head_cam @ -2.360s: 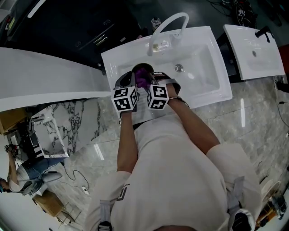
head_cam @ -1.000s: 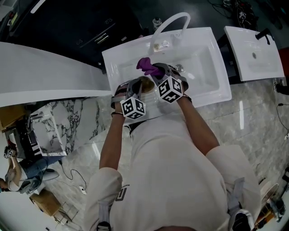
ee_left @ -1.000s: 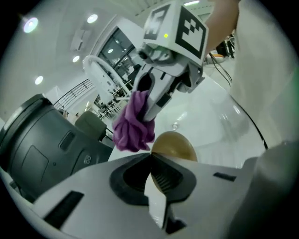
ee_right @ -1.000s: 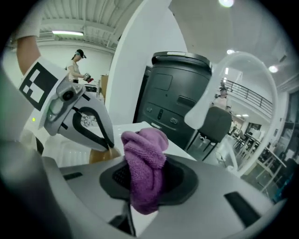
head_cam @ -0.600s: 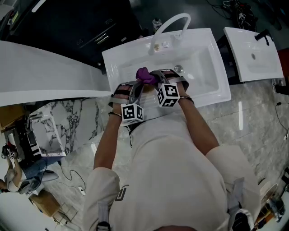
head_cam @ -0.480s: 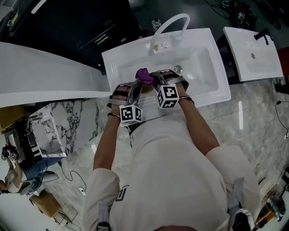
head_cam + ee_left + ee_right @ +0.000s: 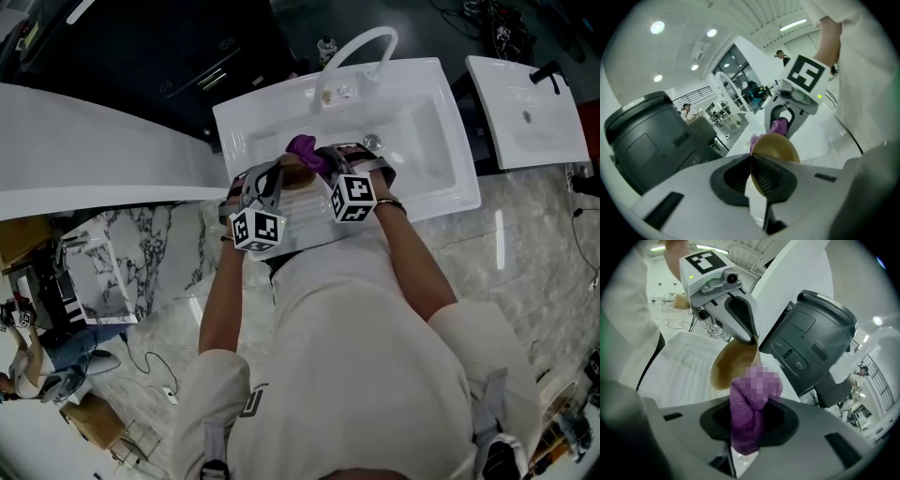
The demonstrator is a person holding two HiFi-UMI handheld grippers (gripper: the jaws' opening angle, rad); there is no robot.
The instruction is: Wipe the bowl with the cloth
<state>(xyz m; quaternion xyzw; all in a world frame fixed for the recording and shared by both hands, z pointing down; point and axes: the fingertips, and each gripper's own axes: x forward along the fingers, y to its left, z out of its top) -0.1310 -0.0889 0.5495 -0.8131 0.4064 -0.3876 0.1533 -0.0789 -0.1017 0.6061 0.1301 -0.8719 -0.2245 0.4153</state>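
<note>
Bowl (image 7: 727,365) check: where's it at, and what's holding it?

— It's over the front left part of the white sink (image 7: 427,122). My left gripper (image 7: 753,165) is pinched hard on its rim, with the thin wall caught between the two jaws. It's a tan-gold bowl, tipped on its side so the open face points at my other tool. I can't tell from any view whether it touches the basin.

And the cloth?

— The purple cloth (image 7: 749,418) is squeezed in my right gripper (image 7: 328,161). The jaws are clamped on it and a bunched end pokes out past the tips. In the right gripper view that end sits right at the bowl's edge, just below where my left jaws bite the rim. It looks like it's touching. The left gripper view shows the purple peeking out from behind the bowl.

Anything else around?

— A curved white faucet (image 7: 352,52) at the back of the sink, and a second white basin (image 7: 530,112) off to my right, well apart.
</note>
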